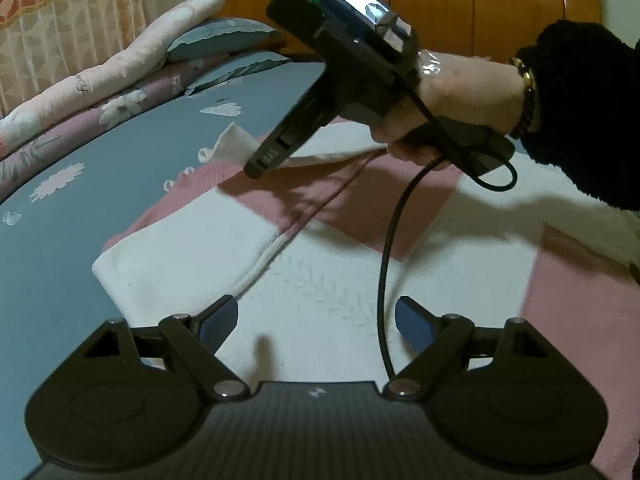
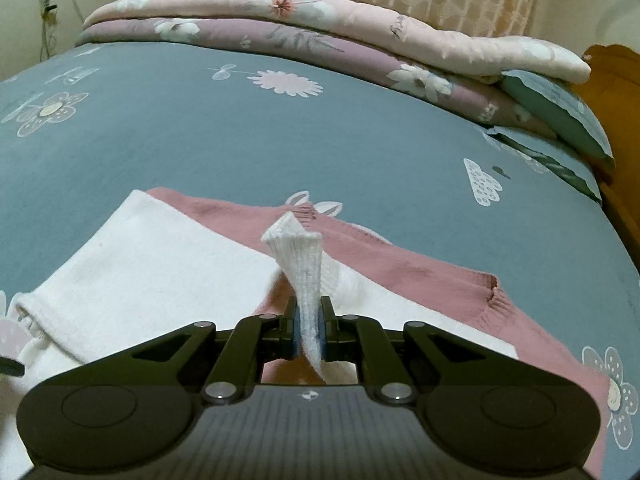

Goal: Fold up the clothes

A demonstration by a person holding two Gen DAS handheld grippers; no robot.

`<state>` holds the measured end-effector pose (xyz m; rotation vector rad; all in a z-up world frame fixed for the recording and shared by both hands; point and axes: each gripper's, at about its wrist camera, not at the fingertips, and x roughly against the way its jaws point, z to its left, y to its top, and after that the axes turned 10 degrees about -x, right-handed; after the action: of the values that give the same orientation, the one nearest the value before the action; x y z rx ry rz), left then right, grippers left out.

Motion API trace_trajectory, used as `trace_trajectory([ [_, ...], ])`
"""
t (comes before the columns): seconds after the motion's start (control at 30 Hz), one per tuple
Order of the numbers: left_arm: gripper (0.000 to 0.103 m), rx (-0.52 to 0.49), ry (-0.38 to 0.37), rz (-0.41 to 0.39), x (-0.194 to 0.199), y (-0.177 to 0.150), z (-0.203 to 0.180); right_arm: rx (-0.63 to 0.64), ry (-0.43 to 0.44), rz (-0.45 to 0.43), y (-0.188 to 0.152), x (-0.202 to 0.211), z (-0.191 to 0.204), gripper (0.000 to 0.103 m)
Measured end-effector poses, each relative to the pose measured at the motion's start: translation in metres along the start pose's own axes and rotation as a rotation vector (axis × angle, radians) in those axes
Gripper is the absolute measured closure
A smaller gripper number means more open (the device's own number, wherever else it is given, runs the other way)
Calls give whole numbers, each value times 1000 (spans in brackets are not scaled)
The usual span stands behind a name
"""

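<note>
The right gripper (image 2: 309, 326) tilts down over the bed (image 2: 240, 136), fingers pinched on a white ribbed cuff (image 2: 300, 264); the left gripper (image 1: 316, 322) hovers spread and empty above one pink-and-white sweater (image 1: 320, 288); two folded quilts (image 2: 320, 28) line the far edge; blue sheet lies bare between.

Left gripper (image 1: 316, 322) hovering low, fingers (image 1: 218, 320) spread wide, gripping nothing. Right gripper (image 2: 309, 328) pinching white ribbed cuff (image 2: 306, 276), fingers (image 2: 329, 328) pressing together. Right hand (image 1: 452, 100) gripping handle, black sleeve (image 1: 580, 112) reaching in from right.
</note>
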<state>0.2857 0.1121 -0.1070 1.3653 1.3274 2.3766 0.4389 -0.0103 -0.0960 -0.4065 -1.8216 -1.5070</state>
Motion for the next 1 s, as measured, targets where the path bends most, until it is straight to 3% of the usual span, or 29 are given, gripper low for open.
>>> trace_trajectory([
  [0.53,17,2,1,9,-4,1,4,39,23,33,-2,-8,15,91],
  [0.6,17,4,0,6,-4,2,4,13,43,56,-3,-12,12,85],
  [0.67,17,7,0,4,-3,1,5,-12,75,72,-4,-12,9,67],
  [0.73,17,11,-2,-3,-1,1,6,-43,136,74,-4,-3,3,61],
  [0.93,17,24,-39,-59,8,2,8,-83,209,47,-1,28,-17,57],
  [1.0,17,27,-56,-83,12,2,8,-77,171,39,0,30,-25,57],
])
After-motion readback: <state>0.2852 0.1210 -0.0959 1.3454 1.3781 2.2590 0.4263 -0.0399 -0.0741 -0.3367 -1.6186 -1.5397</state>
